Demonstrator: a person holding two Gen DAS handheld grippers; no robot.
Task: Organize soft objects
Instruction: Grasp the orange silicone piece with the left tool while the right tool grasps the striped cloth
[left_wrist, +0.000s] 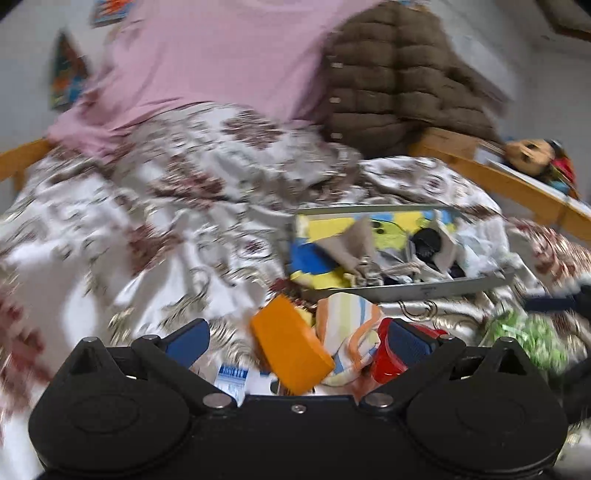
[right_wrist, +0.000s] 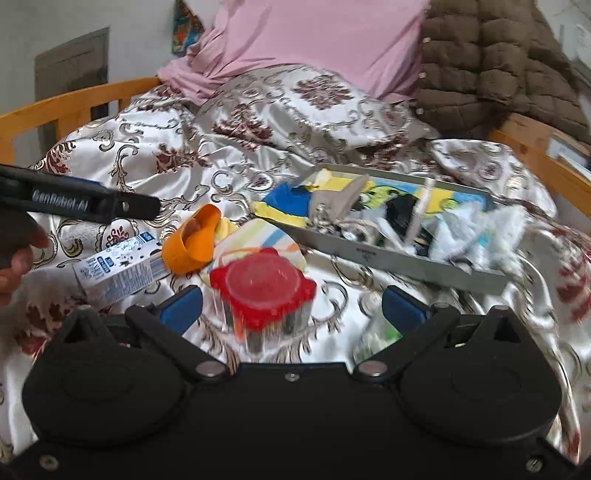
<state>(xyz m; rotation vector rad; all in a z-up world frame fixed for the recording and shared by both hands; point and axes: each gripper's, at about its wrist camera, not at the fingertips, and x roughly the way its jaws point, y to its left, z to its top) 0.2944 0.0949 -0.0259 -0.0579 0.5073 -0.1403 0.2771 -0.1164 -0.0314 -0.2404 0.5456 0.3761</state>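
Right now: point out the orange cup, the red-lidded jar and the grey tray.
orange cup (right_wrist: 192, 243), right wrist view, on its outer wall.
red-lidded jar (right_wrist: 263, 282), right wrist view, centre of the red lid.
grey tray (right_wrist: 388, 258), right wrist view, on its near side wall.

Glossy satin bedspread (right_wrist: 258, 155), matt metal tray (right_wrist: 388, 254), wooden bedframe (right_wrist: 74, 99)

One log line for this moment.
left gripper: open, over orange piece | right gripper: open, red-lidded jar between fingers | tray: cluttered
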